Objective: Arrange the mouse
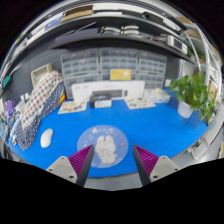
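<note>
A white mouse (46, 137) lies on the blue desk mat (120, 122), to the left of and beyond my fingers. A round pale blue mouse pad (107, 150) with a white figure on it lies just ahead of the fingers, reaching between their tips. My gripper (113, 158) is open and empty, its two purple pads (82, 159) wide apart above the desk's near edge.
A white keyboard box (100, 99) stands at the back of the mat. A green plant (194, 93) is at the right. A patterned cloth heap (40, 100) lies at the left. Cabinets (110, 65) line the far wall.
</note>
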Demonstrator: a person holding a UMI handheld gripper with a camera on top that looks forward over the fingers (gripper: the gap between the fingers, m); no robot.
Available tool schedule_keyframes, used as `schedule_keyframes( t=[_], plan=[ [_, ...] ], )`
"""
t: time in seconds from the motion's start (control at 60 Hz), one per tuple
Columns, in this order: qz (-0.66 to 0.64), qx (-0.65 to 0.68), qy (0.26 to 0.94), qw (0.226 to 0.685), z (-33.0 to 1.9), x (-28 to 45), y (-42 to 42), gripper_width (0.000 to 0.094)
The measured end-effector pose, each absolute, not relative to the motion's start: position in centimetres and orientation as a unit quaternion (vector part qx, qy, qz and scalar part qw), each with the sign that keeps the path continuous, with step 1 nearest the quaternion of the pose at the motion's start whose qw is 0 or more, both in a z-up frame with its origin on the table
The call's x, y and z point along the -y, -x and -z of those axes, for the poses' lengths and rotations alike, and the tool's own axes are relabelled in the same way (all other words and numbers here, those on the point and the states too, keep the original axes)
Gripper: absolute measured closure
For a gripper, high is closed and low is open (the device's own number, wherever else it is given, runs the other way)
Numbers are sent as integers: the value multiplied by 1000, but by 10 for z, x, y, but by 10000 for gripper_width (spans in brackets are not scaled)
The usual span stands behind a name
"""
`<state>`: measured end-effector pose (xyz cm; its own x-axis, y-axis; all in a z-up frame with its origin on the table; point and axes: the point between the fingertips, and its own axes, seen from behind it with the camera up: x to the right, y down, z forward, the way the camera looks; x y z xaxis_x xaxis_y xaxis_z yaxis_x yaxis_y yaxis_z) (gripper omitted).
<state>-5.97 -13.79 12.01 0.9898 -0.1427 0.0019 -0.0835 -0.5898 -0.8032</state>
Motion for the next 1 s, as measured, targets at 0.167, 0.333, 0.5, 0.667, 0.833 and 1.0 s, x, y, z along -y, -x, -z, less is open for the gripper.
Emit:
schedule_keyframes(
  t=[0.167, 0.333, 0.5, 0.667, 0.833, 1.0],
  plan=[
    [-7, -31, 919, 394, -53, 154, 162, 144],
    [-40, 7, 929, 369, -16, 147, 258, 145],
    [-56, 25, 929, 365, -2, 113, 330, 142],
    [-56, 37, 927, 370, 2, 65, 374, 143],
    [-50, 30, 924, 377, 4, 17, 392, 143],
    [-38, 26, 927, 372, 15, -11, 396, 193]
  ],
)
